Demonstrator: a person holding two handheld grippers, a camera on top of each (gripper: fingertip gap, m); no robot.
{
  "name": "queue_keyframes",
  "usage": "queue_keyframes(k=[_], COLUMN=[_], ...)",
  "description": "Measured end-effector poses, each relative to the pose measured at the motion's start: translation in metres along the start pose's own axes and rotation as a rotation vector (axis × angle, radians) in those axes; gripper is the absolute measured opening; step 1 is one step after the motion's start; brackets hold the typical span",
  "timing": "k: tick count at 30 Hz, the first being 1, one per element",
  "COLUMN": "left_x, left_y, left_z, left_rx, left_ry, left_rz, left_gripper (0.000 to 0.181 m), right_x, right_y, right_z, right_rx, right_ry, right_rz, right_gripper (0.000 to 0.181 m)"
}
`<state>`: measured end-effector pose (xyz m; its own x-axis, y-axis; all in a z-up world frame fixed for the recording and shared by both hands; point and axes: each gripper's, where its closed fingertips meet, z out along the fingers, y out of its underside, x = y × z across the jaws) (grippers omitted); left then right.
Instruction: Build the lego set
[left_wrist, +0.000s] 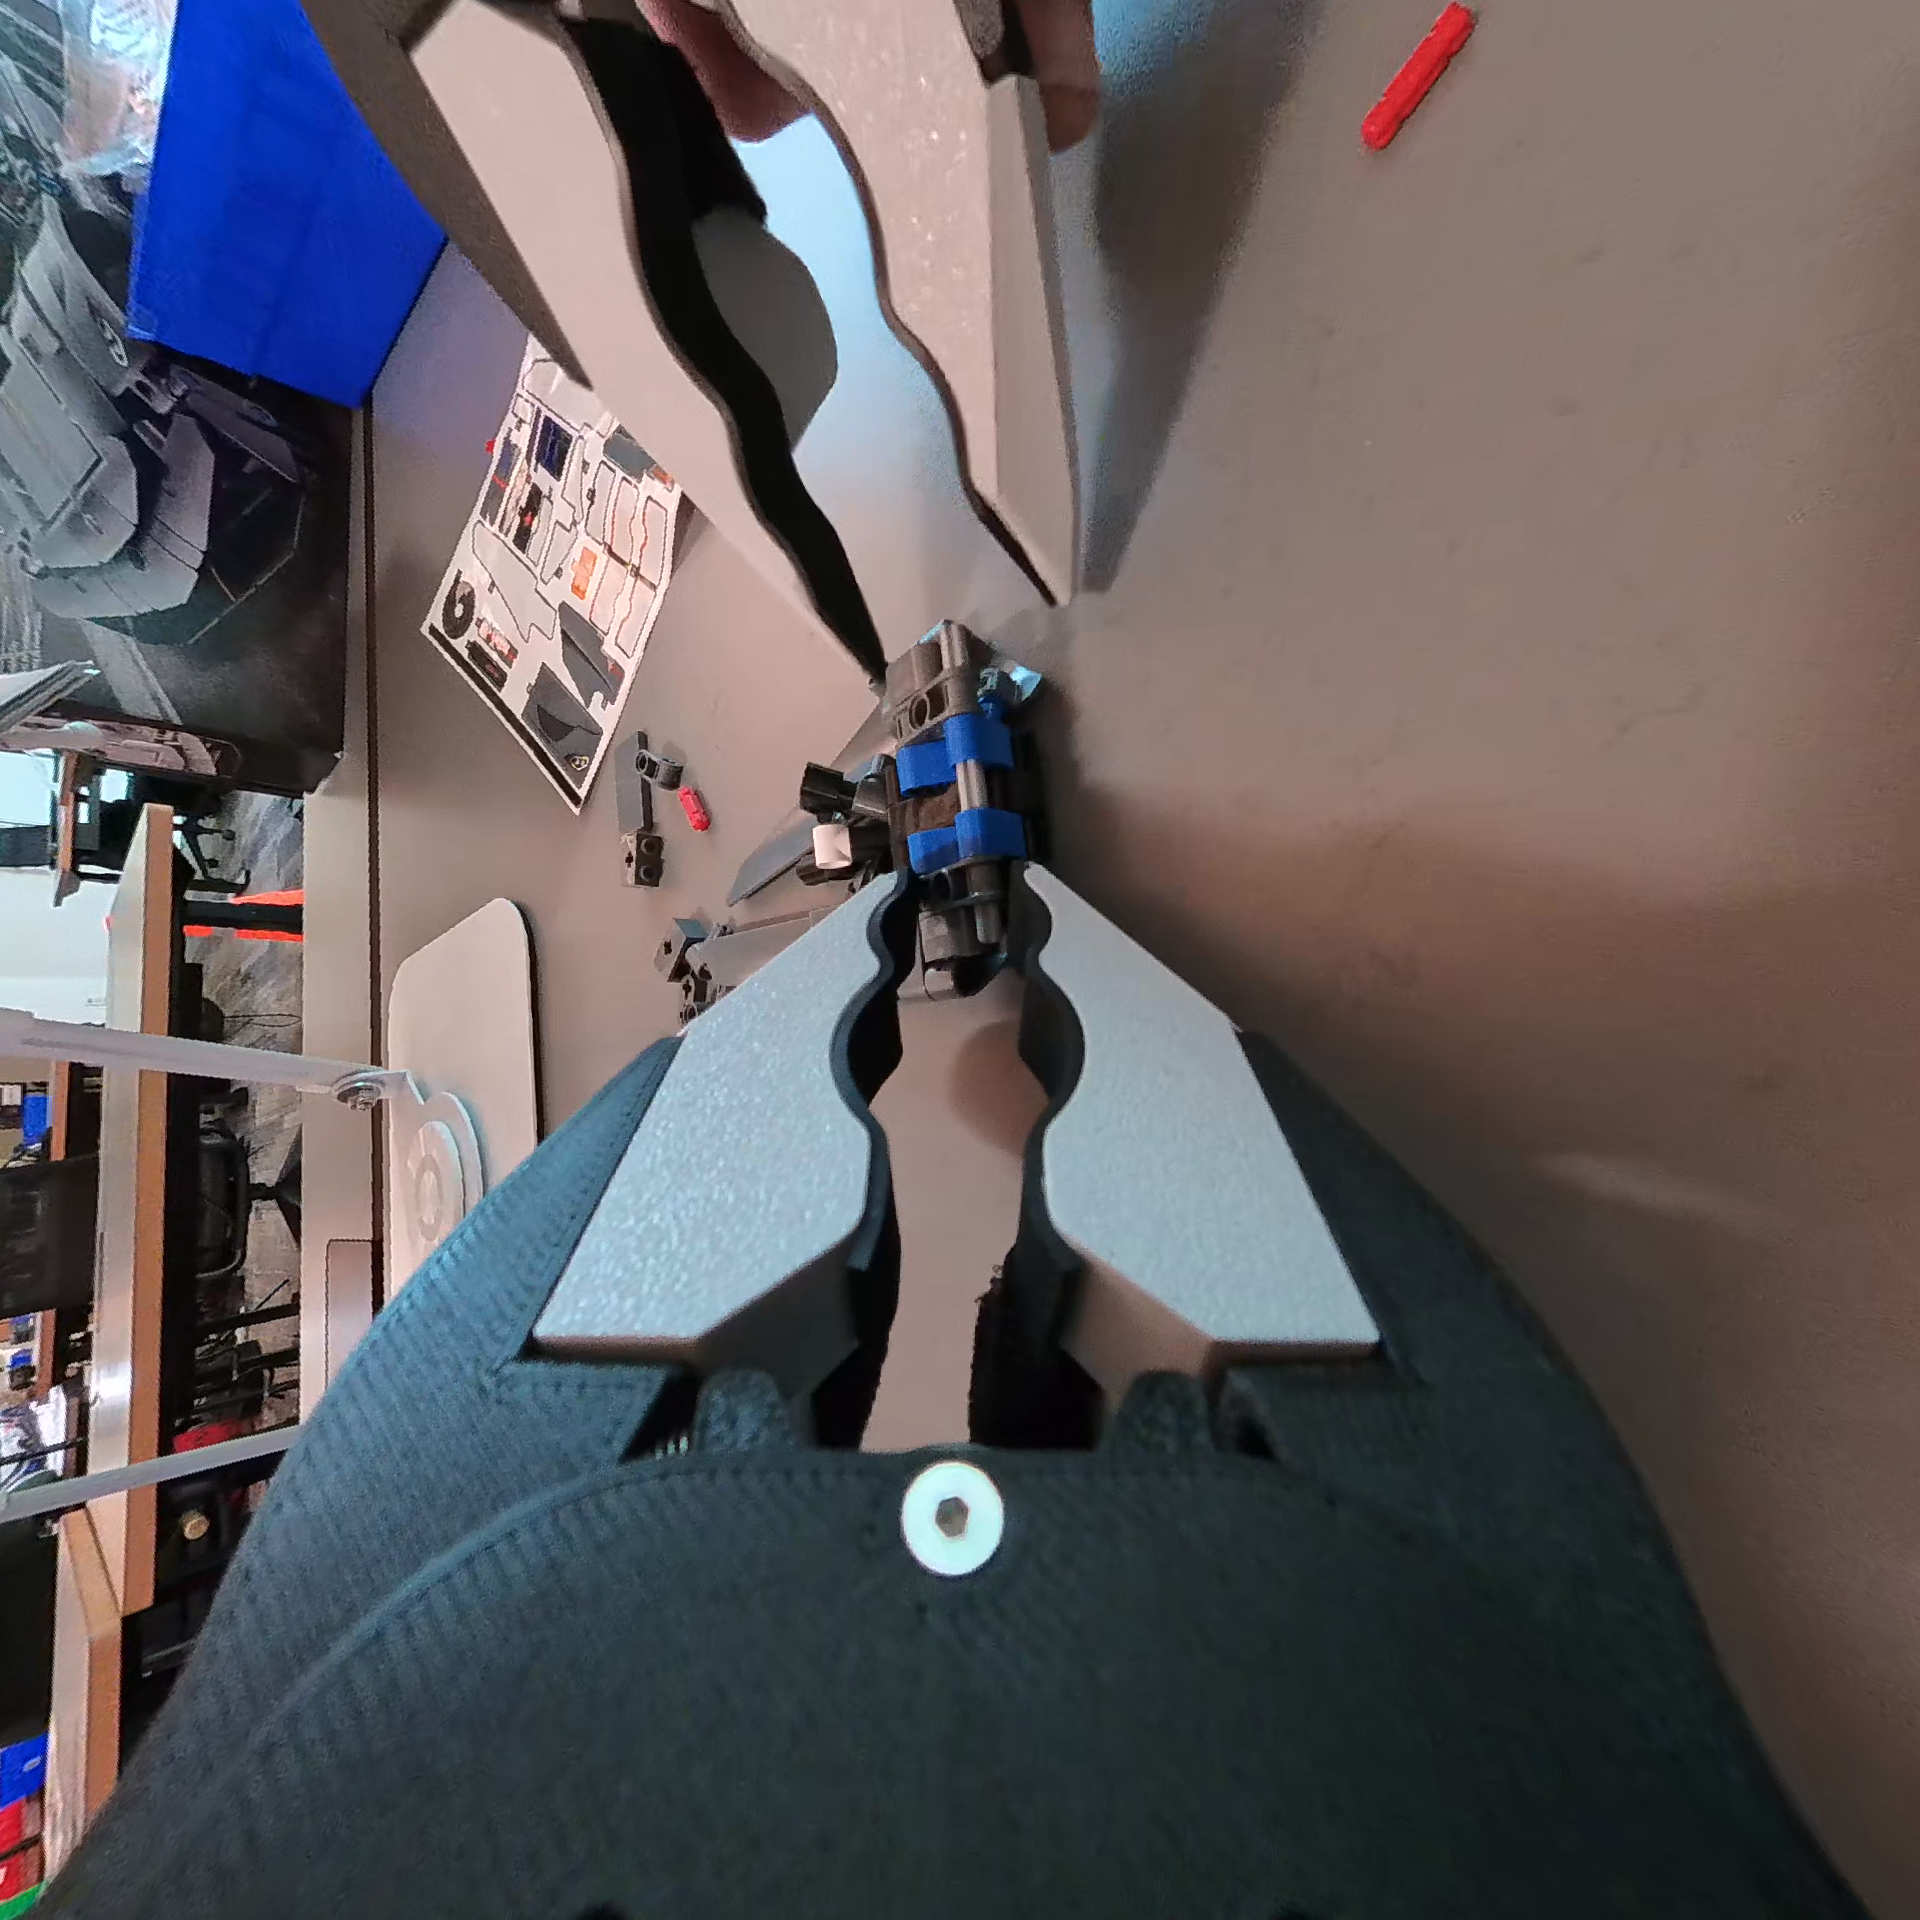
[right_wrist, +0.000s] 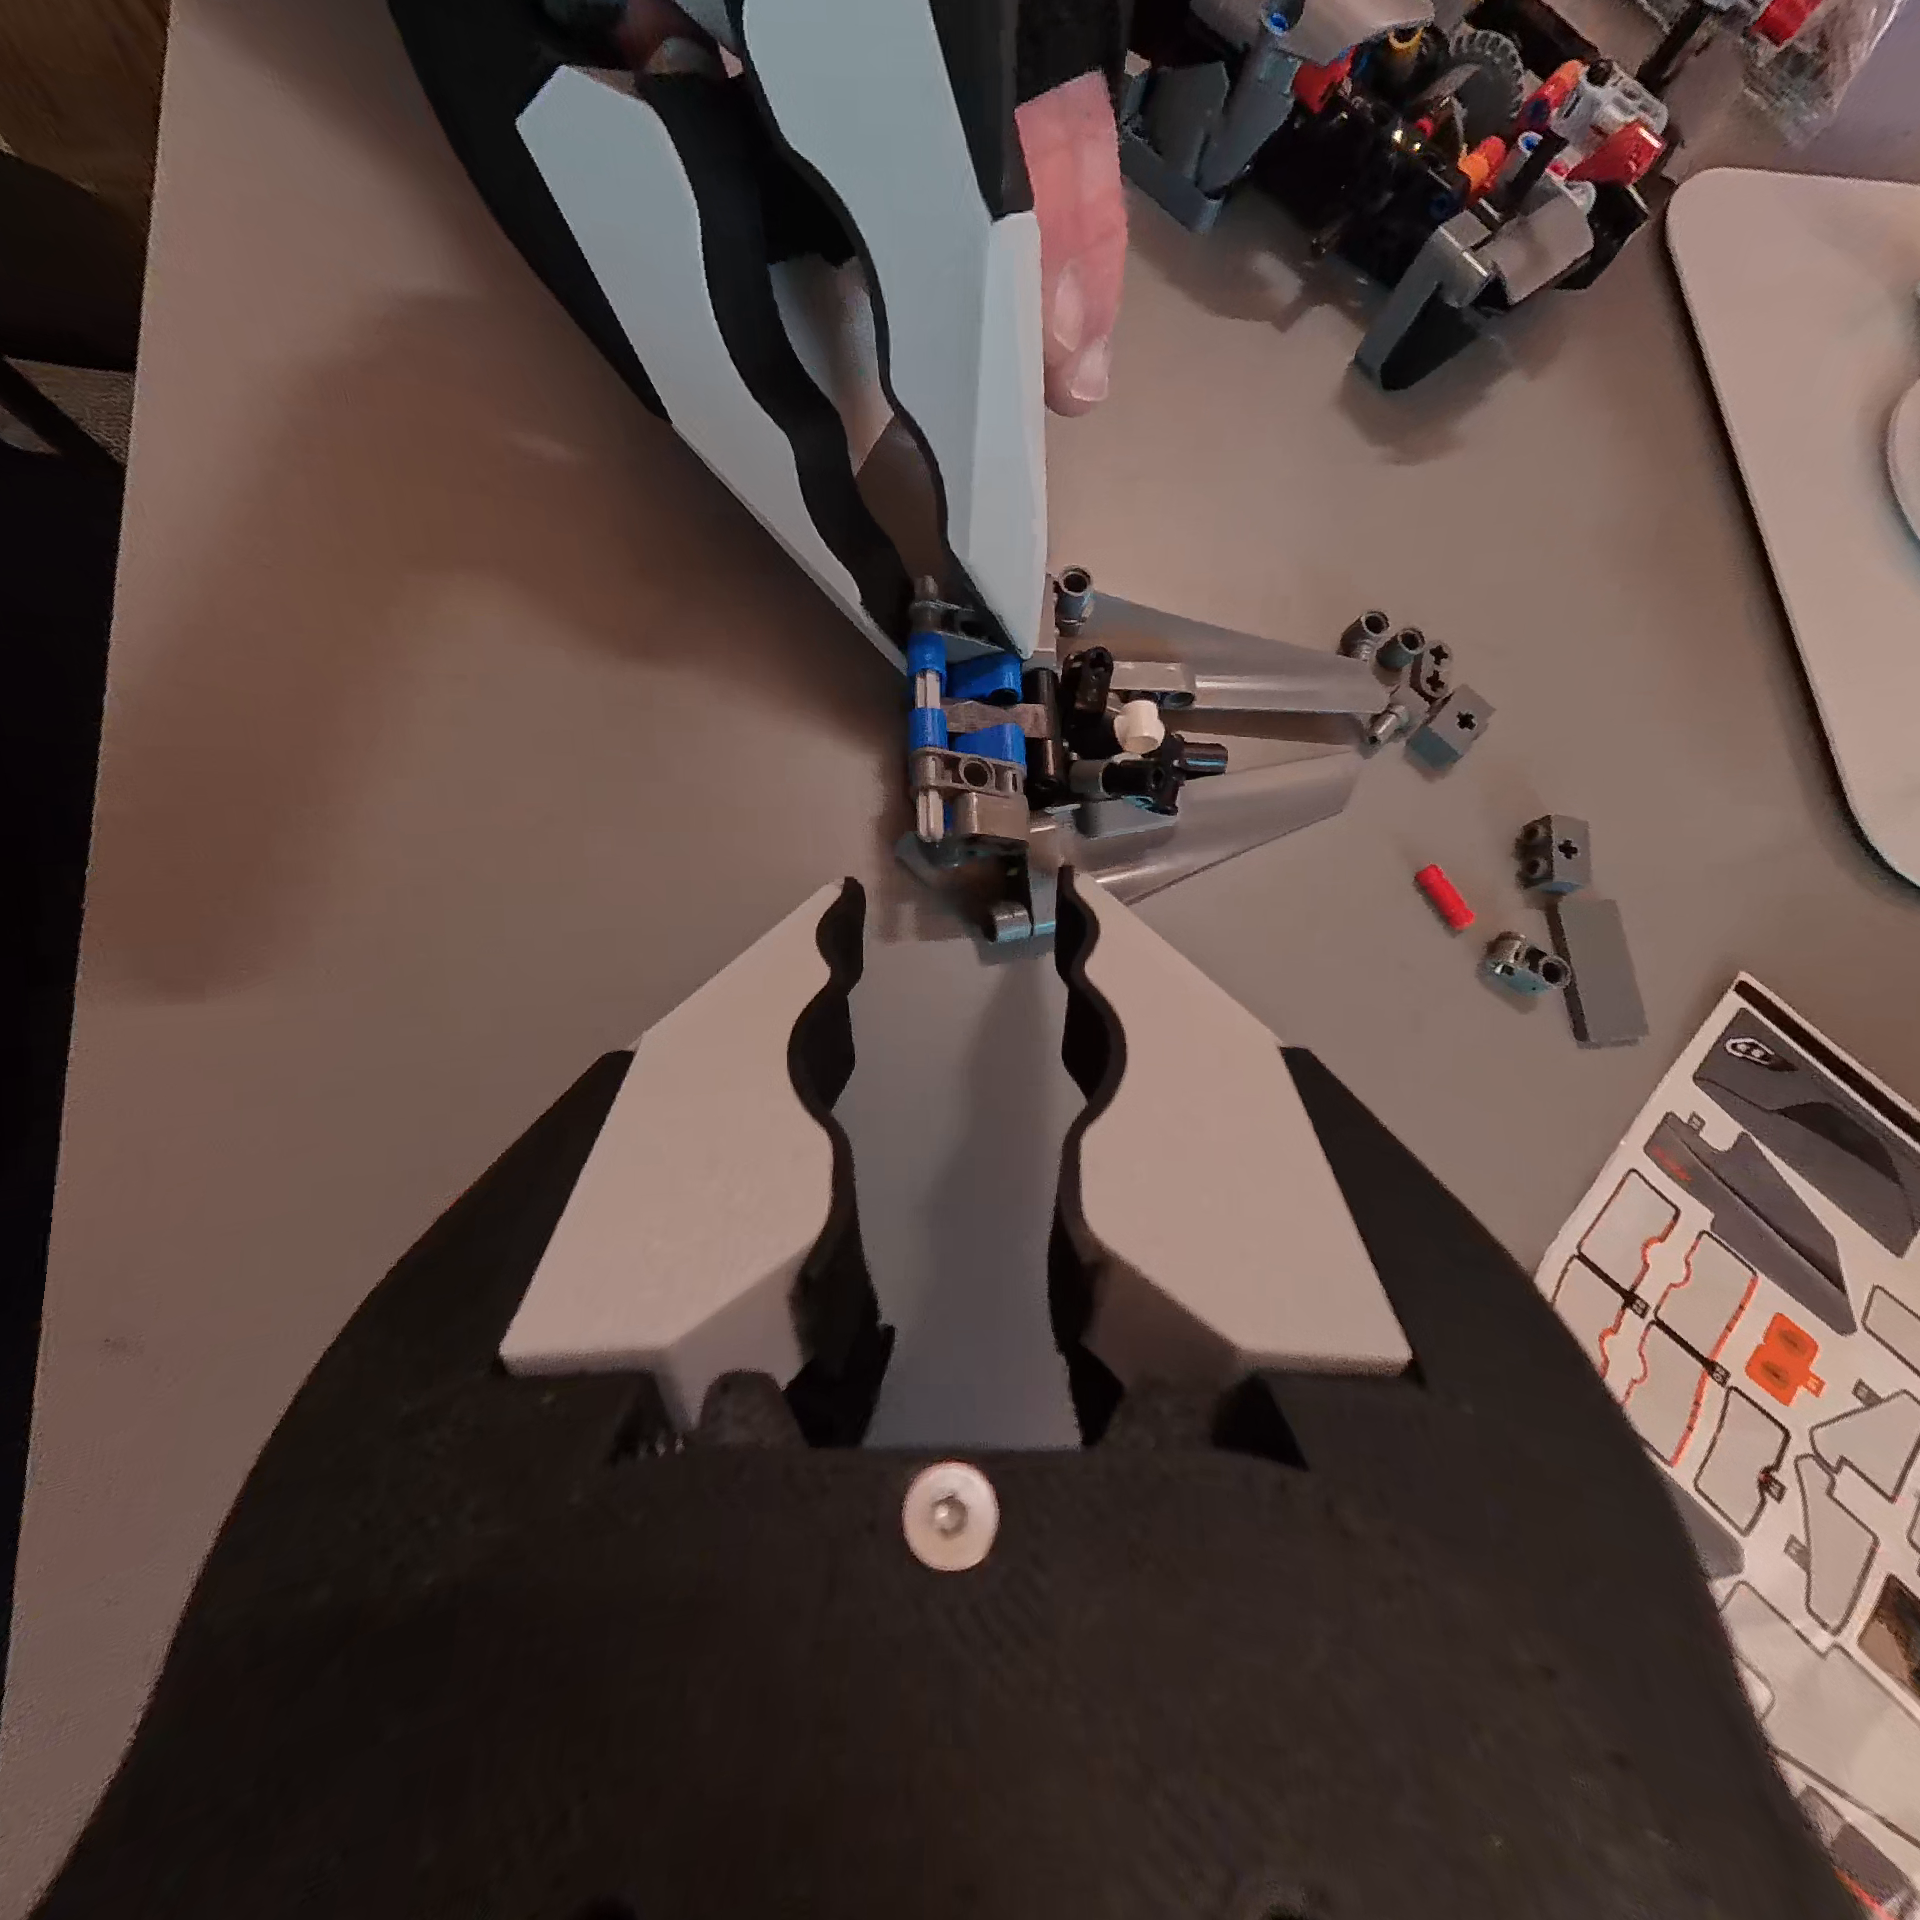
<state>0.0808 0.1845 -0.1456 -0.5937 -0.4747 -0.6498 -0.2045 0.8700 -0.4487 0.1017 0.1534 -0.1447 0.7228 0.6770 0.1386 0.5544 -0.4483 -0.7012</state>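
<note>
A small lego sub-assembly of blue, black and grey technic parts with two grey tapered panels lies on the grey table. My left gripper is shut on one end of the sub-assembly. In the right wrist view it comes in from the top. My right gripper is open, its tips on either side of the sub-assembly's opposite end, with the right finger against a grey connector. It also shows at the top of the left wrist view.
Loose parts lie to the side: a small red pin, grey bricks and a dark tile. A sticker sheet, a larger partly built model, a white stand base and a red axle are nearby. Between my right fingertips and the red axle there is roughly 8 cm.
</note>
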Motion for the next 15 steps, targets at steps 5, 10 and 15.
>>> queue_keyframes(k=[5,10,15], left_x=[0.0000,0.0001,0.0001], left_y=[0.0000,0.0001,-0.0003], left_z=[0.0000,0.0000,0.0001], left_rx=[0.001,0.003,0.008], left_ry=[-0.003,-0.007,-0.012], left_rz=[-0.003,-0.005,-0.006], left_gripper=[0.014,0.014,0.014], right_x=[0.0025,0.0034,0.0102], right_y=[0.0018,0.0015,0.0041], right_z=[0.0065,0.0095,0.0073], right_rx=[-0.002,0.001,-0.003], right_ry=[0.008,0.014,0.031], right_rz=[0.024,0.042,0.050], right_gripper=[0.036,0.033,0.006])
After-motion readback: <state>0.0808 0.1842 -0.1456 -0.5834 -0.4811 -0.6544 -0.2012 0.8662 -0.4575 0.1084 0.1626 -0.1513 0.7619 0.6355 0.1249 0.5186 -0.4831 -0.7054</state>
